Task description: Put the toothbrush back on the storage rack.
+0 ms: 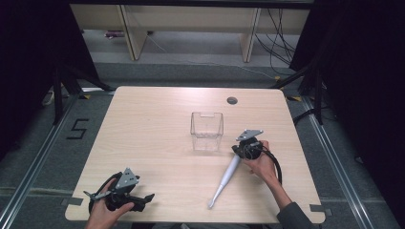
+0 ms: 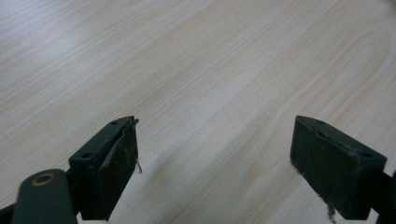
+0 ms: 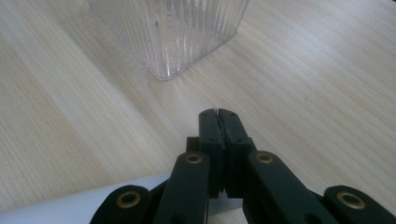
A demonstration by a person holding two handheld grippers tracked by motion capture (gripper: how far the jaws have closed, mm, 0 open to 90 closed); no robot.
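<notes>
Jaws pressed together, the right gripper [image 1: 237, 151] meets a white wand [image 1: 224, 181] near the desk's [image 1: 157, 109] right edge, beside a clear box [image 1: 207, 130]; left gripper [image 2: 215, 158] spread, front-left corner.

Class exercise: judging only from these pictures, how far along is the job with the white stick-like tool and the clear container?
Done: little; the clear ribbed container stands upright and looks empty. In hand: the right gripper, jaws closed together, is at the upper end of the white tool, which lies on the table; whether it grips it is unclear. The left gripper is open over bare wood. Left: presumably moving the tool to the container.
</notes>
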